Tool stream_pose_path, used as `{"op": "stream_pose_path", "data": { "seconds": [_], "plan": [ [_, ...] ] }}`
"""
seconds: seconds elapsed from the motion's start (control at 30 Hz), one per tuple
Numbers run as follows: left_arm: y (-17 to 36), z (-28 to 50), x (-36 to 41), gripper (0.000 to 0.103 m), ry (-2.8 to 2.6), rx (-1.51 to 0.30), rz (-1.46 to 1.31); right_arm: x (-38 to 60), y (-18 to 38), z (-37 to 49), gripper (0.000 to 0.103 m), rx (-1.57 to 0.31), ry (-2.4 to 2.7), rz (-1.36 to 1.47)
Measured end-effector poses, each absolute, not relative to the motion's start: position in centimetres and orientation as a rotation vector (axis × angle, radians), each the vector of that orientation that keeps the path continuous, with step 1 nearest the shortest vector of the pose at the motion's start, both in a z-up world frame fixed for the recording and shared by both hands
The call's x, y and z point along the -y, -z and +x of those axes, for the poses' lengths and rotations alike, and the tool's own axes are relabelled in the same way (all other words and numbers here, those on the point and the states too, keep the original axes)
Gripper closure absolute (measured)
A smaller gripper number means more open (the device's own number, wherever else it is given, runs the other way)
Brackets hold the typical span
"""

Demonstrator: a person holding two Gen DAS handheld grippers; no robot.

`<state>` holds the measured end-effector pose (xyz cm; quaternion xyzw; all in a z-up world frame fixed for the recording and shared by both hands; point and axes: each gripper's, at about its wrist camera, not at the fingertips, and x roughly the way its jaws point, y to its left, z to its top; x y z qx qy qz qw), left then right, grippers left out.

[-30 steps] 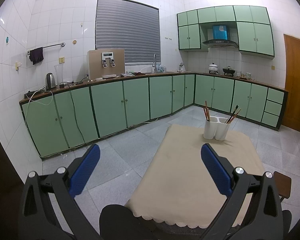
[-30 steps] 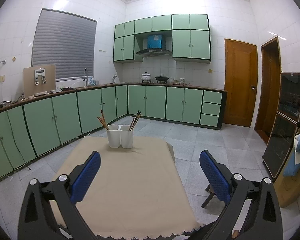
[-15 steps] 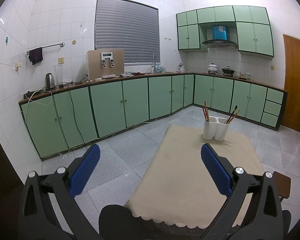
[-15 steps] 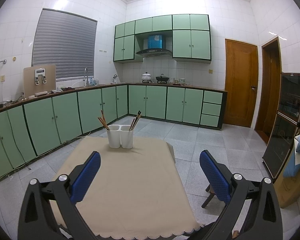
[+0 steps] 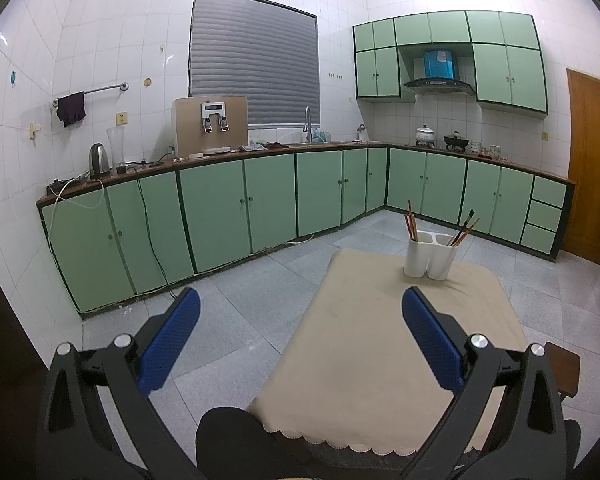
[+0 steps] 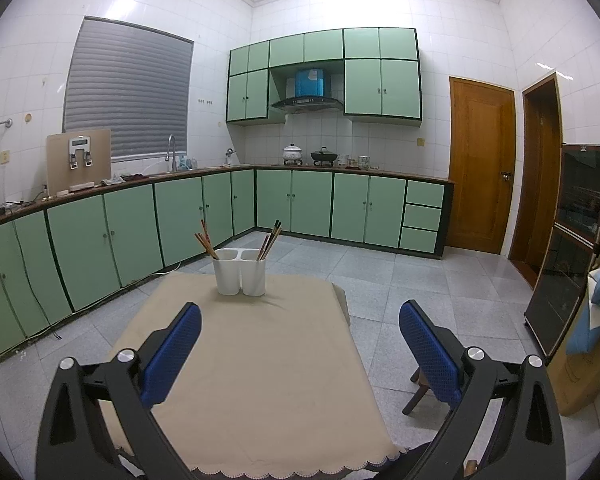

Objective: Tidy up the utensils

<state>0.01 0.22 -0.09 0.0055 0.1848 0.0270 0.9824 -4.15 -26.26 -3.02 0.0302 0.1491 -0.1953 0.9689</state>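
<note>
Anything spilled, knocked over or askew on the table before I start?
Nothing stands out. The white holder stands upright on the cloth, chopsticks leaning inside both compartments; none lie loose. Both claws are open and empty.

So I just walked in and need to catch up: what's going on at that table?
A person holds two grippers over a table with a beige cloth. Both the left gripper and the right gripper are open and empty, well short of the white two-cup holder at the far end. Chopsticks stand in both cups. Nothing is being handled yet.
</note>
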Motion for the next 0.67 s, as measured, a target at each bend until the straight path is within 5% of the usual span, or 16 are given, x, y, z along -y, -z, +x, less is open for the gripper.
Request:
{"op": "stream_pose_path", "data": {
  "seconds": [0.67],
  "plan": [
    [0.21,0.19,-0.35,0.005,-0.045,-0.379,0.013,26.53,3.38,-4.13,0.006,-0.307,0.397,0.065]
  ]
}}
